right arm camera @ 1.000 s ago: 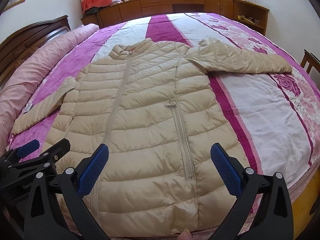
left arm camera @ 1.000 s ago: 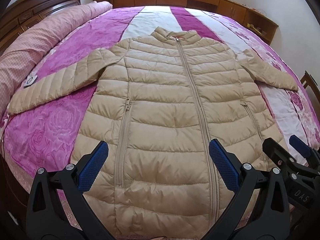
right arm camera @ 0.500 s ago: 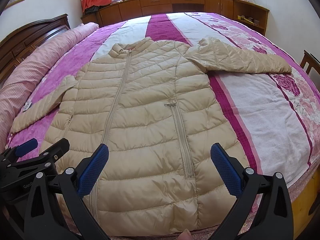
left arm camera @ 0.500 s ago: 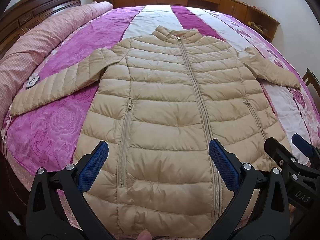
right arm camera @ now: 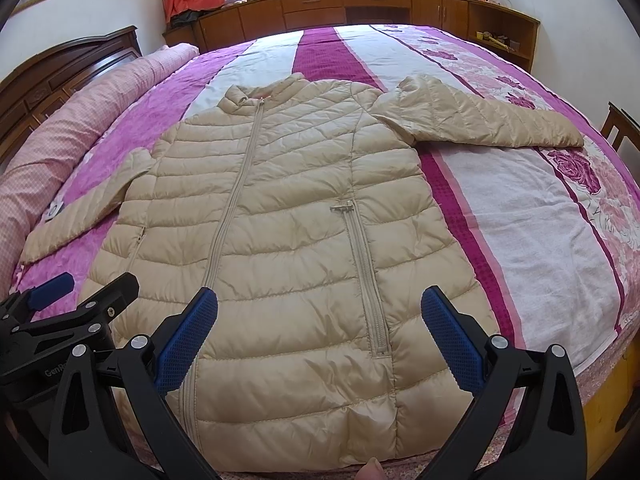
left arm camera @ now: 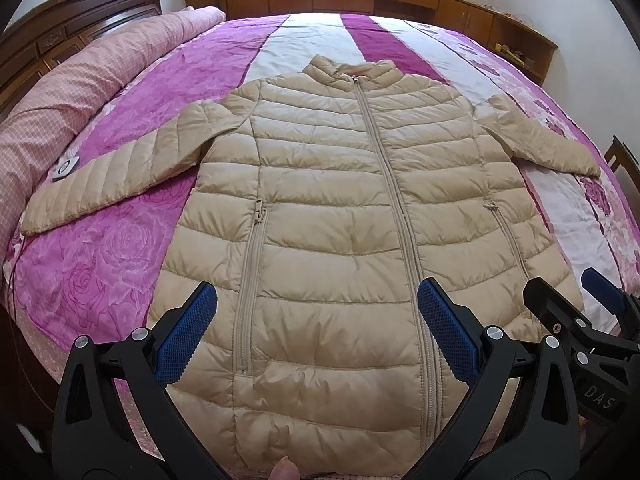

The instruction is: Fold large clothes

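A long beige quilted jacket [left arm camera: 332,216] [right arm camera: 280,240] lies flat and zipped on the bed, collar at the far end, hem nearest me, both sleeves spread out to the sides. My left gripper [left arm camera: 318,330] hovers open above the hem, left of the centre zip, holding nothing. My right gripper [right arm camera: 320,330] is open too, above the hem near the right pocket zip [right arm camera: 362,276]. Each gripper shows at the edge of the other's view. A fingertip [left arm camera: 285,472] peeks in at the bottom edge.
The bed [left arm camera: 100,264] has a pink, purple and white floral cover. A rolled pink checked quilt [left arm camera: 60,96] lies along the left by the dark wooden headboard [left arm camera: 60,28]. Wooden cabinets [right arm camera: 360,4] line the far wall. A wooden chair [right arm camera: 620,128] stands at right.
Both grippers have drawn back and risen slightly, so the jacket sits a little farther away in both views. The jacket itself has not moved, and both grippers stay open.
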A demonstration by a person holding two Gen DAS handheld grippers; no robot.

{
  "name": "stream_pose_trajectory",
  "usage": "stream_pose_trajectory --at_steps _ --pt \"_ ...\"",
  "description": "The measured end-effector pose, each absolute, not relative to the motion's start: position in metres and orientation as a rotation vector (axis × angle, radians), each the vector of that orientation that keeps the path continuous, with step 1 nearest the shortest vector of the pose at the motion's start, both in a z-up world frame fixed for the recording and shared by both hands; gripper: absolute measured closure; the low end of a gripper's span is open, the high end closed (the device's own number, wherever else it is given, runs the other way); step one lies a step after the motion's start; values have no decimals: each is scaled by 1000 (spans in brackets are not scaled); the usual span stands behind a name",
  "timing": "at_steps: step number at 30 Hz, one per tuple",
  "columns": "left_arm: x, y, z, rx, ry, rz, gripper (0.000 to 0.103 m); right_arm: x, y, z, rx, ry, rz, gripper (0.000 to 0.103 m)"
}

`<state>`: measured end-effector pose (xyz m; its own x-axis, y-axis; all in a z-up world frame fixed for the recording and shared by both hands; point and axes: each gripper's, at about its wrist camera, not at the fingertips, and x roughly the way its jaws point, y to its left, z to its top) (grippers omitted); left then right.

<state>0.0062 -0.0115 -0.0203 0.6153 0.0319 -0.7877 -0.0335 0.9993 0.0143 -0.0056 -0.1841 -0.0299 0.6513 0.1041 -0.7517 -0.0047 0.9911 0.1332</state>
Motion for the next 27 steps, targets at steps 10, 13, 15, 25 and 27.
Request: stream_pose_trajectory --at_steps 10,13,15,25,27 --pt "9 -13 -22 22 908 52 3 -5 -182 -35 114 868 69 5" --pt "14 -16 -25 40 907 65 3 1 -181 -40 101 881 58 5" --pt "16 -18 -25 43 905 71 3 4 -181 -40 103 887 56 5" --pt "18 -19 -27 48 903 73 3 8 -184 -40 97 883 52 5" --pt "18 -18 -27 47 901 73 3 9 -183 -40 96 881 54 5"
